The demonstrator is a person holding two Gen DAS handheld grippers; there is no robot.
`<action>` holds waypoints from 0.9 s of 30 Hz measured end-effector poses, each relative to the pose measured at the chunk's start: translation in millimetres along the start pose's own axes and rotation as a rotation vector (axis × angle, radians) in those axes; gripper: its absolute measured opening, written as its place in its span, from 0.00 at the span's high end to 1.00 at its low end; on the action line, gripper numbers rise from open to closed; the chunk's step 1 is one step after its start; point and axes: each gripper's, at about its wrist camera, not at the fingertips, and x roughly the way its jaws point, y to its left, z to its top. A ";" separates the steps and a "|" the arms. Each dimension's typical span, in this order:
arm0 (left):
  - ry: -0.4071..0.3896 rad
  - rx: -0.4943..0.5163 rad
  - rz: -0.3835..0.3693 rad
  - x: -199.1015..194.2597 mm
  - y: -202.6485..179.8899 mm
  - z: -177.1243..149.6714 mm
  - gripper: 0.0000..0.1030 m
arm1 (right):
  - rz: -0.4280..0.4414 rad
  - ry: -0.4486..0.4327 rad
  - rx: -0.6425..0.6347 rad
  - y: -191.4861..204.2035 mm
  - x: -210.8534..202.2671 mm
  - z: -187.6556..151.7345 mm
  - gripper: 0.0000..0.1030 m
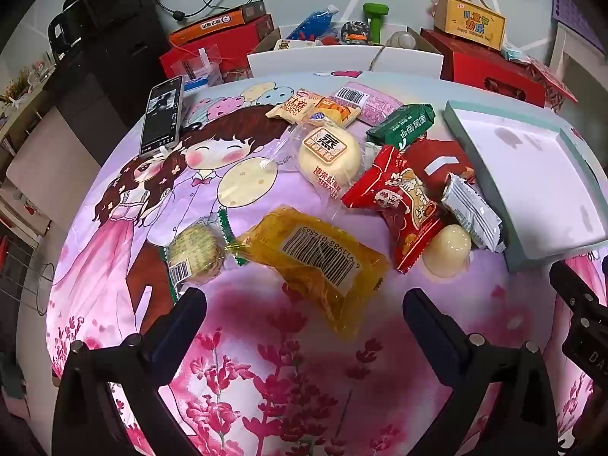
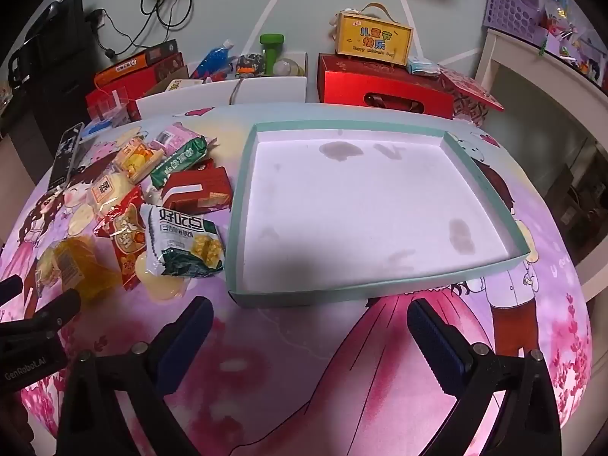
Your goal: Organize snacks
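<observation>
Both claws, left gripper and right gripper, gape wide, empty; ahead, snacks like the yellow packet lie loose, tray unfilled—nothing sorted yet.

You've got your left hand-held gripper hovering with its jaws spread wide and nothing between them, both fingers pointing forward and slightly down. Your right hand-held gripper is the same deal: jaws wide apart, empty, blue pads facing each other. The two sit side by side, close, not touching.
</observation>
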 end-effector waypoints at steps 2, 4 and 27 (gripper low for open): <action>0.001 0.001 0.001 0.1 -0.1 0.0 0.00 | 0.003 -0.001 0.002 -0.1 -0.1 0.0 0.00; 0.000 0.001 0.001 0.1 -0.2 0.0 0.00 | 0.005 -0.001 0.003 -0.2 -0.1 0.0 0.00; 0.002 0.002 0.002 1.2 -0.1 0.0 0.00 | 0.008 0.001 0.004 -0.2 -0.2 0.0 0.00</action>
